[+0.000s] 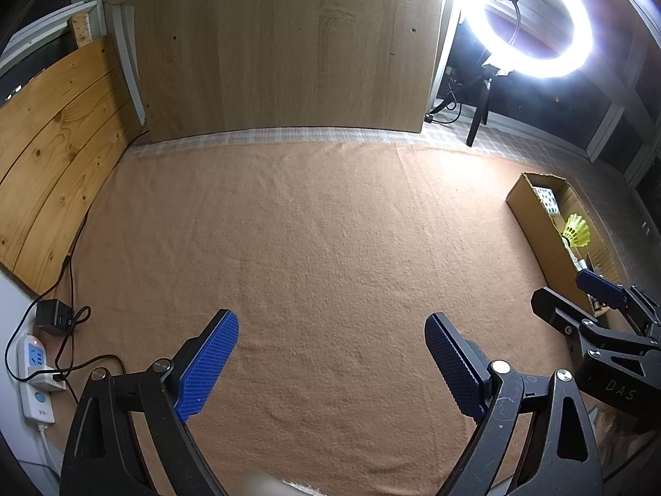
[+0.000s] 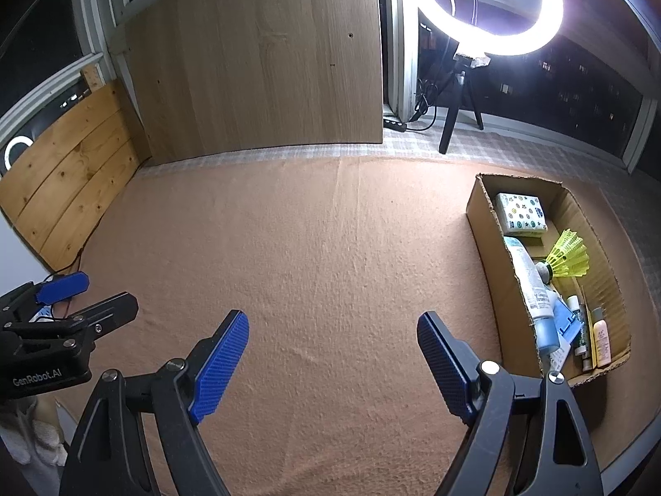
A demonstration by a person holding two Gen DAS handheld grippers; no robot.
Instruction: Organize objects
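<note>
left gripper (image 1: pixel 330 355) and right gripper (image 2: pixel 332 353) both wide open, holding nothing, above tan cloth (image 2: pixel 310 248). cardboard box (image 2: pixel 483 223) at right holds yellow shuttlecock (image 2: pixel 568 256), patterned tissue pack (image 2: pixel 521 214), bottles. ring light (image 2: pixel 491 4) far right.
</note>
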